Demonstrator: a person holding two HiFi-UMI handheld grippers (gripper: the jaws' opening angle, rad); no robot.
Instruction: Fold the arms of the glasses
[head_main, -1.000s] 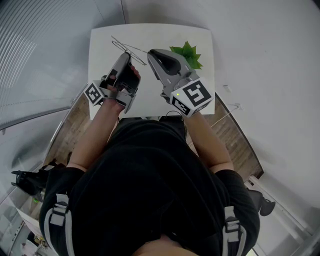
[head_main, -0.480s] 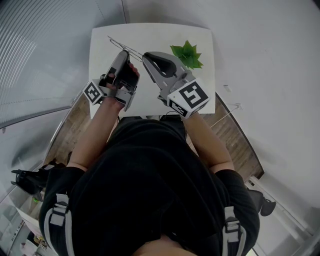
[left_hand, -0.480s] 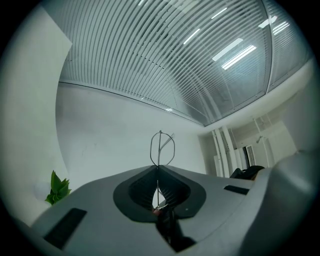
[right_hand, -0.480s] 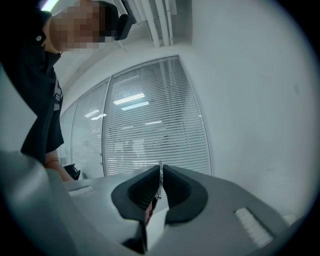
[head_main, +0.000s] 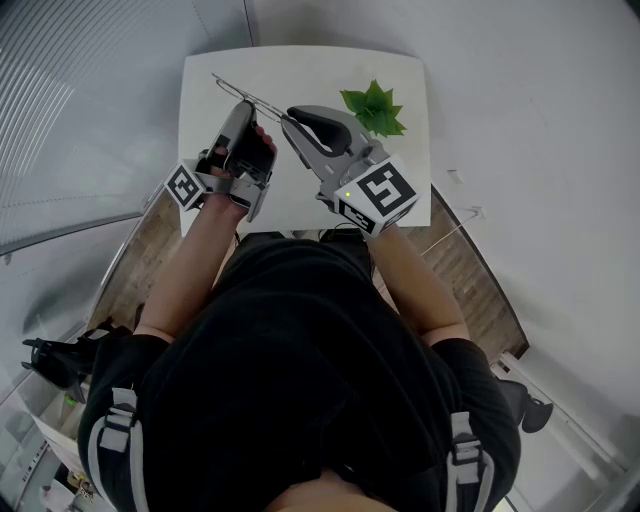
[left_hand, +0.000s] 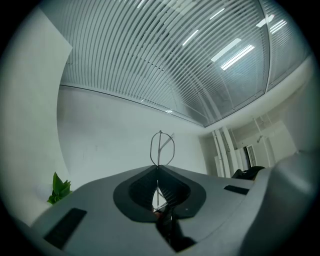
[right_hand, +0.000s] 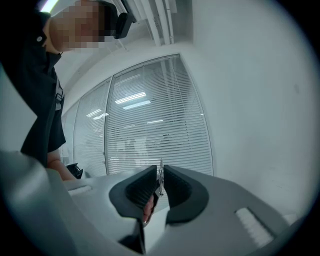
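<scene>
The thin wire-framed glasses (head_main: 232, 88) hang in the air over the white table (head_main: 300, 70), held from both sides. My left gripper (head_main: 243, 106) is shut on the frame; in the left gripper view a wire lens rim (left_hand: 159, 150) stands up just beyond my closed left gripper (left_hand: 159, 172). My right gripper (head_main: 287, 118) sits close beside the left one. In the right gripper view a thin wire piece of the glasses (right_hand: 160, 175) is pinched in the narrow slit of my right gripper (right_hand: 160, 183). Which arm is folded cannot be told.
A green artificial plant (head_main: 375, 108) lies on the table's right part, close to the right gripper, and shows low at the left as a plant (left_hand: 59, 187) in the left gripper view. Wooden floor and white walls surround the small table.
The right gripper has moved left, closer to the left gripper. The glasses, held by both, have shifted slightly left and farther away.
</scene>
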